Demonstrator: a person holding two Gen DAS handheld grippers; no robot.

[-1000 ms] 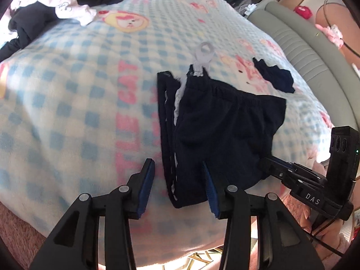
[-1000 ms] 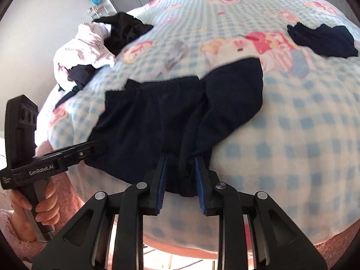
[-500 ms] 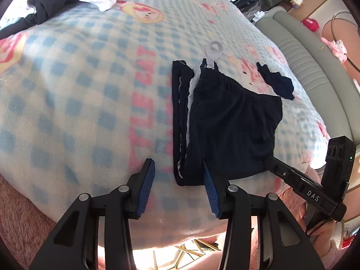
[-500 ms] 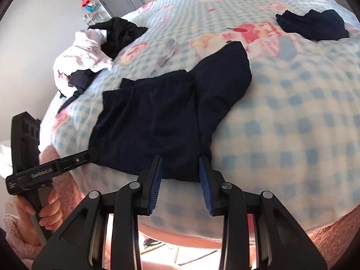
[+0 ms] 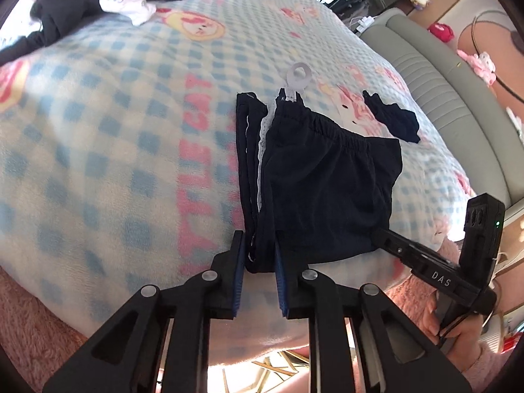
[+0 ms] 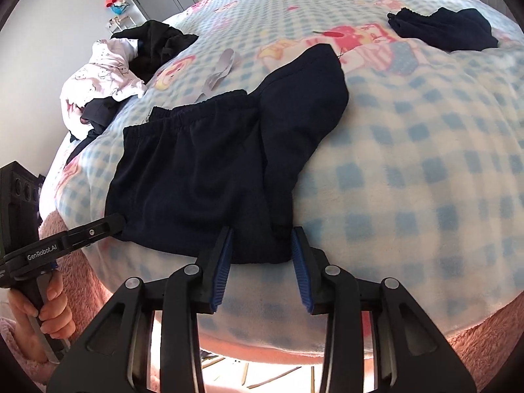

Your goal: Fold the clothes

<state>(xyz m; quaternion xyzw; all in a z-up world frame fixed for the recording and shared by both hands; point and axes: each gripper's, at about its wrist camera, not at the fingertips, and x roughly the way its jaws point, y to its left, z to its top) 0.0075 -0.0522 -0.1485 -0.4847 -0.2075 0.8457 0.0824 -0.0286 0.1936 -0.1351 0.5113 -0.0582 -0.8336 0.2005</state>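
Note:
Dark navy shorts (image 5: 327,190) lie flat on a blue-checked blanket (image 5: 98,131), waistband away from me. My left gripper (image 5: 258,242) is at the lower left corner of the shorts. Its jaws are closing and the blue pads press on the striped side hem between them. From the right wrist view the shorts (image 6: 196,170) show one leg folded up to the right. My right gripper (image 6: 262,232) stands open over the lower right hem, which lies flat between its pads. The left gripper (image 6: 88,232) shows at that view's left, held by a hand.
A small dark garment (image 5: 393,121) lies beyond the shorts to the right. A pile of pink and black clothes (image 6: 108,72) sits at the far left. A white tag (image 5: 298,78) lies above the waistband. A grey padded edge (image 5: 442,82) borders the bed, and pink fleece (image 5: 26,311) hangs below.
The left jaws have narrowed from wide apart onto the left corner of the shorts. The right jaws, pinching bunched fabric a second ago, have spread and the hem lies flat.

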